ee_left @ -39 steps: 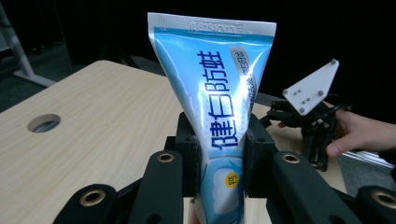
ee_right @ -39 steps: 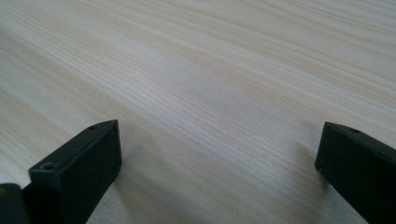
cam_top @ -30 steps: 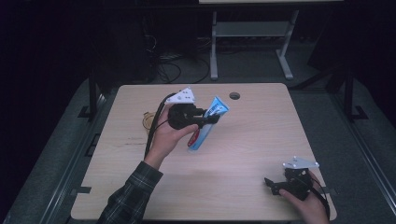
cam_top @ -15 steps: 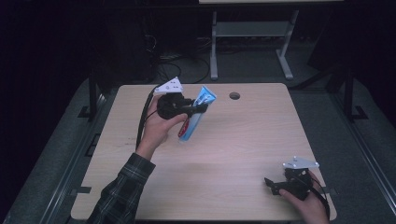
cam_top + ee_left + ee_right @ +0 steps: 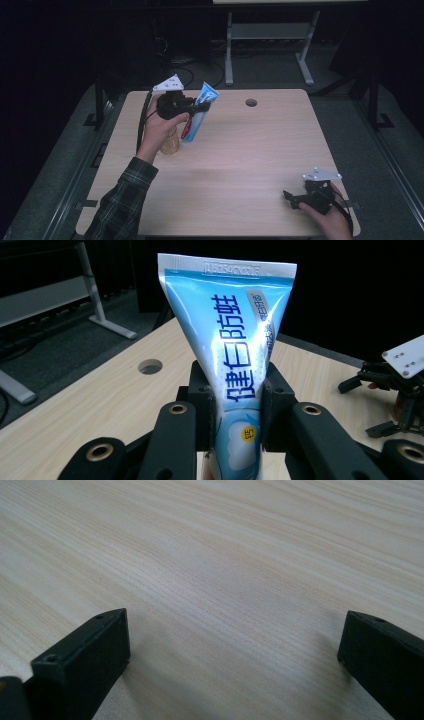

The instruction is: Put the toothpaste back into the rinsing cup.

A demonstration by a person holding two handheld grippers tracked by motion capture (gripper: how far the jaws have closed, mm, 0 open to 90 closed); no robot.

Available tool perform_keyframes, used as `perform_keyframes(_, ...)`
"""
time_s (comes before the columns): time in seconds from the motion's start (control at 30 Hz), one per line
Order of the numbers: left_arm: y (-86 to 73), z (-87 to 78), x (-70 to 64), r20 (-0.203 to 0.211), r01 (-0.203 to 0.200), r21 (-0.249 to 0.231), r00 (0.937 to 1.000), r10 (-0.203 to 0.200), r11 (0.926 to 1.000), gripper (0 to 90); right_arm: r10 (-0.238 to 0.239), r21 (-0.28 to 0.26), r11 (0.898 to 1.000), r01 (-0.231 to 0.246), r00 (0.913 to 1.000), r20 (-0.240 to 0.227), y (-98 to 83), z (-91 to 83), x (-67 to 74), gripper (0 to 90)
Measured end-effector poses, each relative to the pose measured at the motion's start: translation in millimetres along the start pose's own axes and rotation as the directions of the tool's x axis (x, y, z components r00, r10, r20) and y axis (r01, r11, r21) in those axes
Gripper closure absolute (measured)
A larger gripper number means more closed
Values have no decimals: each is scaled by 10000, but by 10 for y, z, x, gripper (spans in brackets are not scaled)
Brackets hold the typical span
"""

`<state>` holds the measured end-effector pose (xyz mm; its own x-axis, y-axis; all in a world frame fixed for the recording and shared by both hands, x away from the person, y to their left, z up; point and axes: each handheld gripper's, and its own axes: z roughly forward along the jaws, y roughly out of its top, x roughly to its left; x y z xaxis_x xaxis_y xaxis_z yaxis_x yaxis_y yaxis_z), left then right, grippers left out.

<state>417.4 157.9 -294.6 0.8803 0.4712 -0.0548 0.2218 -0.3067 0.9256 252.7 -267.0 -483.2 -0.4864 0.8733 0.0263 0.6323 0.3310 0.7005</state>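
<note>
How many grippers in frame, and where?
2. The left gripper, at the table's far left, holds a blue toothpaste tube; the right gripper sits open at the near right edge.

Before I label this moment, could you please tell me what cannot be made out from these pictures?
- Blue and white toothpaste tube: its cap end is hidden in the left gripper view, below the left gripper jaws.
- Small amber object on the wooden table: high view, partly behind the hand, too small to identify.
- Tube's small print: too small in the high view.
</note>
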Motion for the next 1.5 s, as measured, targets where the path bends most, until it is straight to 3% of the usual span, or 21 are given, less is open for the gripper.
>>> perform_keyframes(0.27,11,-84,116,-172,-41,-194,9998,37,9998,725,-8,-4,10000,8,10000,5,0,0,0,0)
perform_keyframes(0.77,24,-255,352,-898,-61,-236,9959,40,9997,724,2,3,10000,-2,10000,-5,0,0,0,0)
perform_keyframes(1.5,-222,-431,655,-1730,168,-140,9847,-190,9998,723,5,4,10000,-5,10000,-4,0,0,0,0)
